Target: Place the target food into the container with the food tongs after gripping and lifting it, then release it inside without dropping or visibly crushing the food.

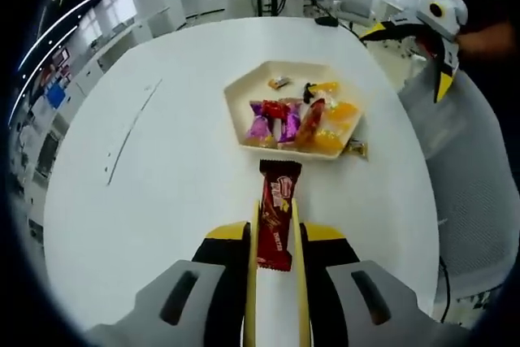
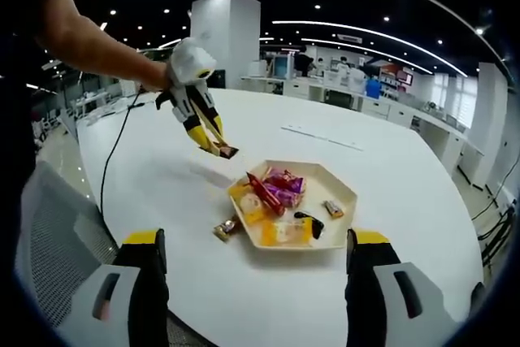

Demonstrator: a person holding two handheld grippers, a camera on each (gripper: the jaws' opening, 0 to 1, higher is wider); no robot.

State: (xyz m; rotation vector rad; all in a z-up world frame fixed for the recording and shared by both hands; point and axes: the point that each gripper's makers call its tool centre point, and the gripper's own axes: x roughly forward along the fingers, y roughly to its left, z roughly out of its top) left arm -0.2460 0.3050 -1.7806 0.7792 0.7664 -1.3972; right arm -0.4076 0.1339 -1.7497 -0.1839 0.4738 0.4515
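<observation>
My left gripper (image 1: 276, 231) is shut on yellow food tongs (image 1: 250, 282), and the tongs pinch a red wrapped snack bar (image 1: 276, 215) above the white table, just short of the tray. The cream hexagonal tray (image 1: 236, 91) lies ahead and holds several wrapped sweets (image 1: 280, 119). In the right gripper view, the left gripper (image 2: 195, 111) hangs above and to the left of the tray (image 2: 345, 193), with the bar (image 2: 225, 150) at the tong tips. My right gripper (image 2: 257, 237) is open and empty, near the table edge. It also appears at the far right (image 1: 410, 54).
A small wrapped sweet (image 2: 225, 227) (image 1: 355, 149) lies on the round white table (image 1: 146, 168) just outside the tray. A mesh chair back (image 2: 57, 233) stands beside the table. A cable (image 2: 110, 160) runs over the table's edge. Desks and people are far behind.
</observation>
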